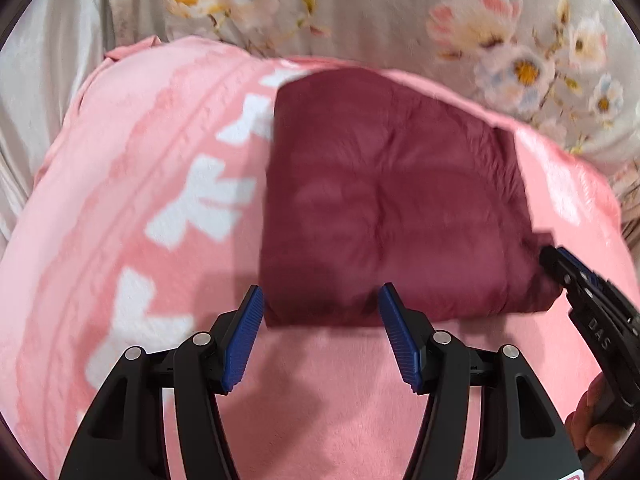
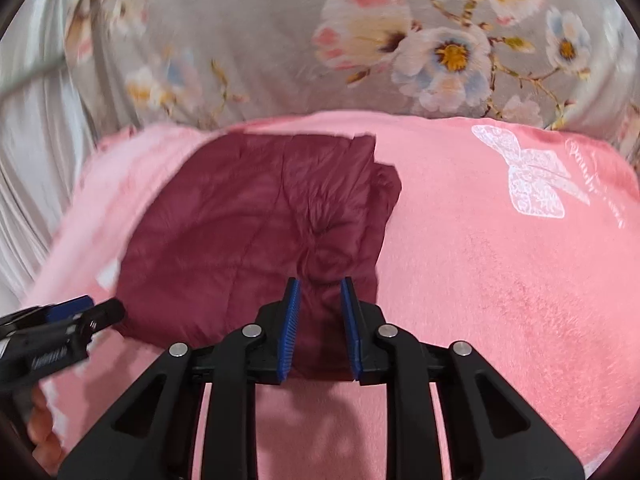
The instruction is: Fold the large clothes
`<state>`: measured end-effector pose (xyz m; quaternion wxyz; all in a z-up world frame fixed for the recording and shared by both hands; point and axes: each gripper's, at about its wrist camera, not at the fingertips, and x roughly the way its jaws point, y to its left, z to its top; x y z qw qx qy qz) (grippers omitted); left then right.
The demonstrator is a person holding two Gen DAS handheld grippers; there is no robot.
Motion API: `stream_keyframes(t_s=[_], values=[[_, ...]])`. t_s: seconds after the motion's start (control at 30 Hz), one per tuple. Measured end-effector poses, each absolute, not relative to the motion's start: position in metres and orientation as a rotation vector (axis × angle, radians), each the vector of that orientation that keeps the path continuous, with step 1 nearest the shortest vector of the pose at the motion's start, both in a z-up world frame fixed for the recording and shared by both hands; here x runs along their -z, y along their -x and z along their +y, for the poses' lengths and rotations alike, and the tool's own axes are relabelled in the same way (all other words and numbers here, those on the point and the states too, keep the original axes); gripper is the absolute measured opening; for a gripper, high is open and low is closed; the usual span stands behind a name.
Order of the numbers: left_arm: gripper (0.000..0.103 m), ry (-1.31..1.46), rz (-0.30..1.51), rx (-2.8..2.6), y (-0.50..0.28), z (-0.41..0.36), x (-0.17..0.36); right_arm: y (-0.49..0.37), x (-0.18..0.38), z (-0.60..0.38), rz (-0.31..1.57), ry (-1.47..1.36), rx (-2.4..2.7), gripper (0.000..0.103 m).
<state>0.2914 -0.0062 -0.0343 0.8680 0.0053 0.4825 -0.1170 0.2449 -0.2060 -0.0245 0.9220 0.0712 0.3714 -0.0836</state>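
A maroon garment (image 1: 384, 200) lies folded into a thick rectangle on a pink blanket (image 1: 328, 392). My left gripper (image 1: 320, 296) stands open at the garment's near left corner, with its blue pads on either side of the near edge and not pressing it. In the right wrist view the garment (image 2: 240, 232) shows a bunched ridge running into my right gripper (image 2: 320, 284). Its jaws stand narrow, pinching that cloth at the near right edge. The right gripper (image 1: 556, 260) also shows in the left wrist view, at the garment's right corner. The left gripper (image 2: 80, 312) shows at the left of the right wrist view.
The pink blanket (image 2: 480, 280) carries white patterns and a white lace bow print (image 2: 532, 180). Behind it hangs grey floral cloth (image 2: 400, 40), with pale pleated fabric (image 2: 36, 140) at the left. A hand (image 1: 596, 420) holds the right gripper's handle.
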Motion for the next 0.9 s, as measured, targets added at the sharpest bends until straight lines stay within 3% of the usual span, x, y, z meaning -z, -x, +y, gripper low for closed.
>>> stream_keyframes(t_s=[0.13, 0.47, 0.9], values=[[0.063, 0.016, 1.061, 0.193, -0.304, -0.008, 0.065, -0.251, 0.047, -0.208, 0.803, -0.159, 0.209, 0.018], [0.077, -0.033, 1.030, 0.178, -0.314, -0.013, 0.084, -0.256, 0.071, -0.208, 0.830, -0.171, 0.222, 0.017], [0.080, -0.116, 0.949, 0.142, -0.311, -0.024, 0.087, -0.260, 0.072, -0.213, 0.830, -0.191, 0.211, 0.018]])
